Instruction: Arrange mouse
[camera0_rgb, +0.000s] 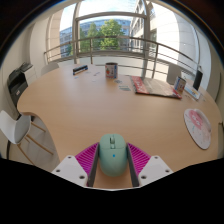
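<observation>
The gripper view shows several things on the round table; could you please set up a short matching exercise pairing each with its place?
Things:
1. mouse
2. can
3. round mat
4. magazine

Places:
A. at the table's far edge, by the window
B. between the fingers of the gripper
C. far side, right of the can
D. at the table's right edge

Pairs: 1-B, 2-A, 3-D, 4-C

The gripper (112, 158) had its two fingers around a pale green mouse (112, 154) on a round wooden table (90, 110). Whether the pink pads (88, 156) pressed it was unclear. Beyond stood a dark cup (111, 70), a magazine (155, 87) and a round mouse pad (199, 126).
</observation>
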